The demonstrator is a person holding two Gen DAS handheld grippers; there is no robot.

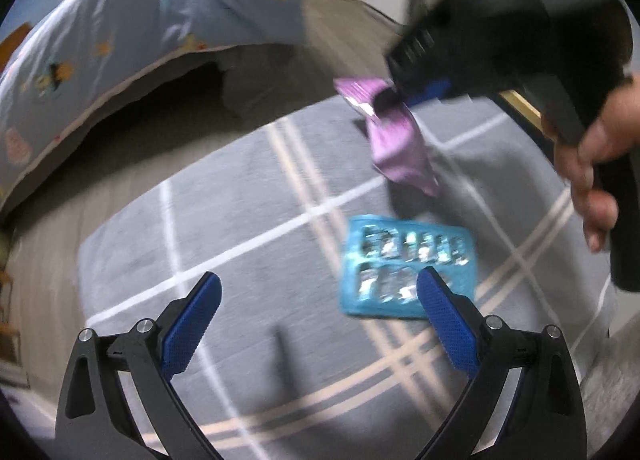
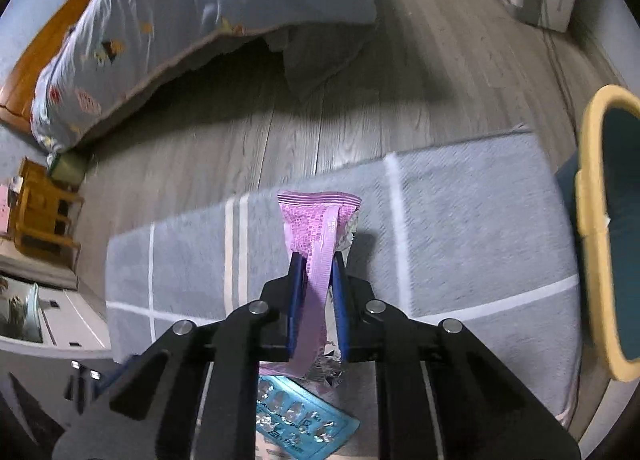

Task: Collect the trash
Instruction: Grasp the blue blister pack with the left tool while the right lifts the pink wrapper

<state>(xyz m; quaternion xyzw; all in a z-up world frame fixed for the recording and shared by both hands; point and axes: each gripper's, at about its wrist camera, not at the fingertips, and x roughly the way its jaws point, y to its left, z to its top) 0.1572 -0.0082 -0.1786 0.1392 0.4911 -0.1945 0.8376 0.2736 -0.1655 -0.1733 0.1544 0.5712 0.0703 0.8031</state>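
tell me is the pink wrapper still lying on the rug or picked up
Picked up. The right gripper is shut on the pink wrapper, which hangs clear above the rug.

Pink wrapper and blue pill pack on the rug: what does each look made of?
Pink wrapper: thin plastic film, probably foil-lined; it creases softly, has a crimped end seal and shows silver inside. It is pinched in the right gripper.
Blue pill pack: likely a foil-and-plastic blister sheet; flat, with rows of shiny silver pockets.
Rug: soft woven textile, matte grey.
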